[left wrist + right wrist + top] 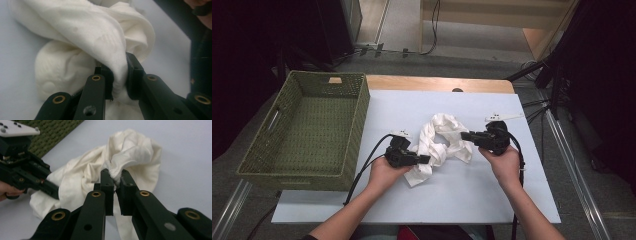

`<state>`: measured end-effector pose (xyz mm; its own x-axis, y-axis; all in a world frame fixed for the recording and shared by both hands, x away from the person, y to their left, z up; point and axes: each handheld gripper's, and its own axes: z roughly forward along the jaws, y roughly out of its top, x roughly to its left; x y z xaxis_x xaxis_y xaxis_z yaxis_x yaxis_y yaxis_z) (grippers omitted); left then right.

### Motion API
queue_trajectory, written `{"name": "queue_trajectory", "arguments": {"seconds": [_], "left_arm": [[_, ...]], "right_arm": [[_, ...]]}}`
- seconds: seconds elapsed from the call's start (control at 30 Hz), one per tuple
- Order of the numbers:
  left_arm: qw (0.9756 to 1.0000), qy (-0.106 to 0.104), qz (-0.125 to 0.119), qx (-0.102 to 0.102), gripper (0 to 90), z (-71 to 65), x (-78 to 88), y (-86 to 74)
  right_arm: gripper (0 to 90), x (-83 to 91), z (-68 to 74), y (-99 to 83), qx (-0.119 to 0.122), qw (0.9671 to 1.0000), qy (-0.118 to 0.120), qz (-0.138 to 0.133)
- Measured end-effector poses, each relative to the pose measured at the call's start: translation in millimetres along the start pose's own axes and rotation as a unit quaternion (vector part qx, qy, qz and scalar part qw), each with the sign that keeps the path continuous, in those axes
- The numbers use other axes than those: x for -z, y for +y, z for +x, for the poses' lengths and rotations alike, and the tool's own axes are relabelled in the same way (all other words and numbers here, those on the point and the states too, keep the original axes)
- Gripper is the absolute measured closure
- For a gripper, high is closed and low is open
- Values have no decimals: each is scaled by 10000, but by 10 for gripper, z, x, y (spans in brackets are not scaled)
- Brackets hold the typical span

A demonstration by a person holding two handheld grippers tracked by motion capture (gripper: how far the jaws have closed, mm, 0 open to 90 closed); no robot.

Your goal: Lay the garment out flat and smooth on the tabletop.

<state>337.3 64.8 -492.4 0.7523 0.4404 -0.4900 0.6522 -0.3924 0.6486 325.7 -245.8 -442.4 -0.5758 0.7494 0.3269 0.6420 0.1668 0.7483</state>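
Jaws of both grippers — left, right — pinch the cloth at frame centre; basket at left empty, transfer not begun.

Both forearms come in from the near edge of the table and angle inward toward each other. The left hand grips the left gripper from below, its jaws pointing to the right, level with the table — closed tight on a fold of the white cloth. The right hand holds the right gripper pointing left, a little higher — its jaws pinched on a bunched edge of that cloth. A cable trails from each gripper.
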Motion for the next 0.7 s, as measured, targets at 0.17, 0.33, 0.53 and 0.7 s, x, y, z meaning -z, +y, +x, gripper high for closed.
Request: {"name": "queue_trajectory", "arguments": {"seconds": [0.17, 0.33, 0.53, 0.7], "left_arm": [[9991, -345, 113, -232, 799, -222, -7, 17], [9963, -590, 429, -459, 787, -447, -11, -28], [9949, -364, 623, -700, 534, -477, 45, -68], [9981, -239, 296, -488, 403, -360, 237, -26]], "right_arm": [[817, 130, 26, 97, 41, 9998, -24, -212], [817, 220, 5, 173, 10, 9993, -67, -373], [814, 213, 5, 261, -34, 9992, -7, -401], [813, 145, 25, 329, 32, 9993, 1, -379]]}}
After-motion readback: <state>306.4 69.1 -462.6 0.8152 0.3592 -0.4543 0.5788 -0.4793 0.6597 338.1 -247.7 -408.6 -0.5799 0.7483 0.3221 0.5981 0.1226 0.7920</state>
